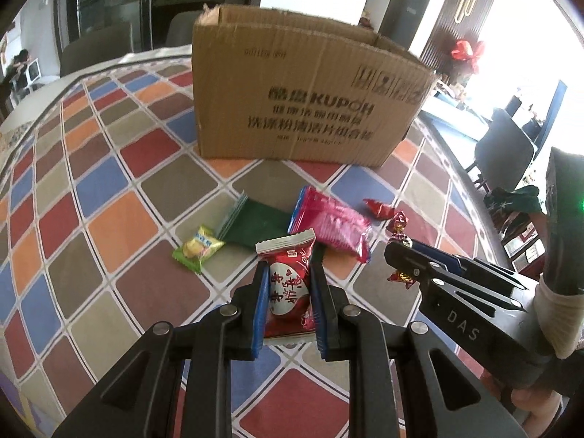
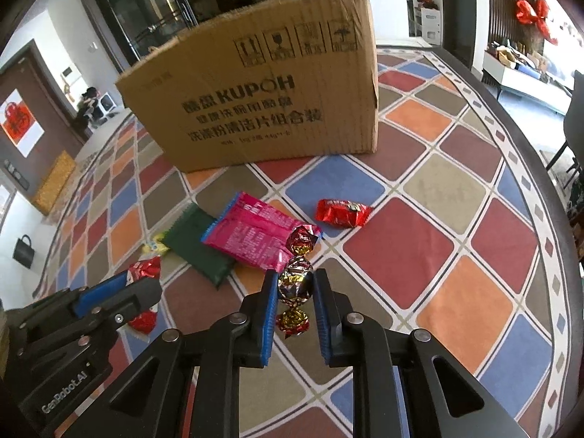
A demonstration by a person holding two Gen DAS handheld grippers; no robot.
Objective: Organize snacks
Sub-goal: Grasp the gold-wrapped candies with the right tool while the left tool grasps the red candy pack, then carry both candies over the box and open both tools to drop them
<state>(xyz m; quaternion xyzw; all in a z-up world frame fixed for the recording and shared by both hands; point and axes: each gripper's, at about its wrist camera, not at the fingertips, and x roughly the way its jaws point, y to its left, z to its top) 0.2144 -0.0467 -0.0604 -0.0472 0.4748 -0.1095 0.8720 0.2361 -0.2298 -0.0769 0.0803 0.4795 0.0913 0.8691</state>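
- Left gripper (image 1: 288, 292) pinches a red heart-printed snack packet (image 1: 290, 284).
- Right gripper (image 2: 295, 292) pinches a foil twist-wrapped candy (image 2: 295, 286).
- Brown cardboard box (image 1: 303, 91) stands far.

A table (image 1: 109, 168) with a cloth of red, blue, orange, brown and grey squares holds everything. A big brown cardboard box (image 1: 292, 91) stands on it at the back, and in front of the box lie a dark green packet (image 1: 255, 224) and a pink packet (image 1: 332, 224) side by side, with a small yellow and green candy (image 1: 199, 248) just beside the green one. A shiny red candy (image 2: 343, 212) lies on the cloth near the pink packet, a little apart from it.
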